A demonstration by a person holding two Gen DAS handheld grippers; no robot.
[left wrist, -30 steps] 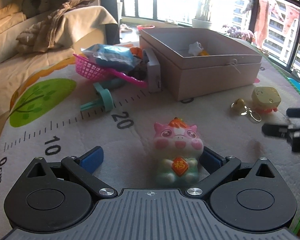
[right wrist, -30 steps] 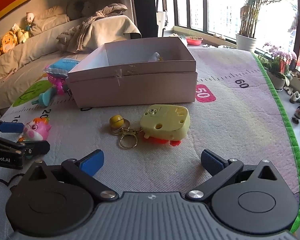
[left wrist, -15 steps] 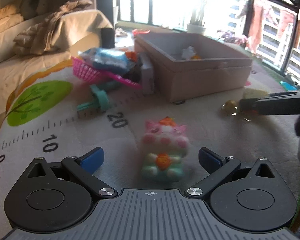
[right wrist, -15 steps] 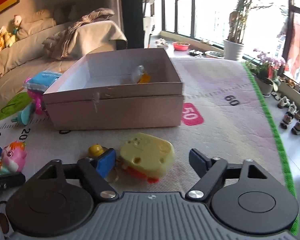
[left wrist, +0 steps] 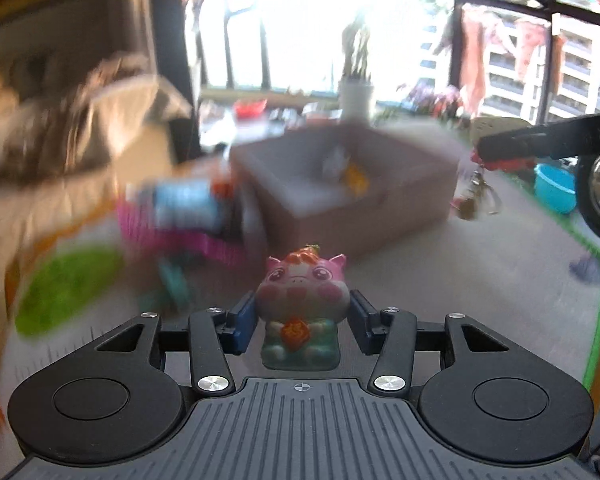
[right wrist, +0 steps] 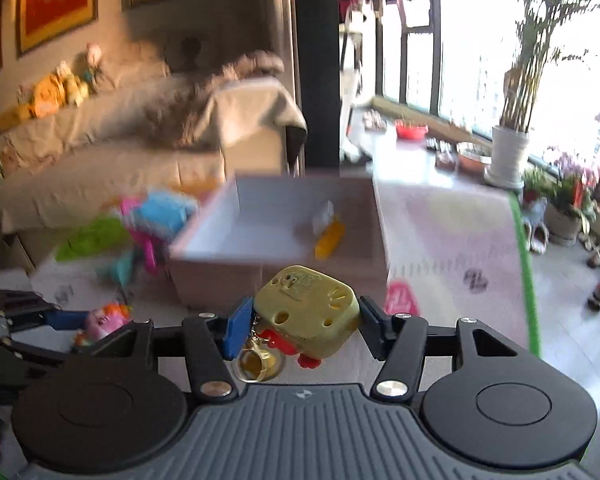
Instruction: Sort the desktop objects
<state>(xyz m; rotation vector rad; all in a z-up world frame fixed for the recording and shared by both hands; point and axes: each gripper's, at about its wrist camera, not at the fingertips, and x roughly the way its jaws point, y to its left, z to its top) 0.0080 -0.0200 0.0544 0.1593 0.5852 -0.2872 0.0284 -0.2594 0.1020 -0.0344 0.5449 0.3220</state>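
My left gripper (left wrist: 302, 316) is shut on a pink pig toy (left wrist: 302, 294) with a green body and holds it above the mat. My right gripper (right wrist: 304, 322) is shut on a yellow cheese-shaped toy (right wrist: 306, 310) with a gold keyring and bell (right wrist: 256, 364) hanging under it, lifted off the mat. An open pink cardboard box (right wrist: 276, 256) stands ahead in both views (left wrist: 404, 204), with a small white and yellow toy (right wrist: 328, 232) inside. The pig toy (right wrist: 104, 320) and left gripper (right wrist: 66, 318) show at the left of the right wrist view.
A pink basket (left wrist: 188, 232) with a blue packet (right wrist: 164, 212) and a teal item (left wrist: 172, 284) lie left of the box. A sofa (right wrist: 100, 160) runs along the left. The mat's green edge (right wrist: 526, 280) and plant pots (right wrist: 508, 156) are to the right.
Both grippers have closed on their toys and lifted them off the mat. The views now look over the open box from higher up.
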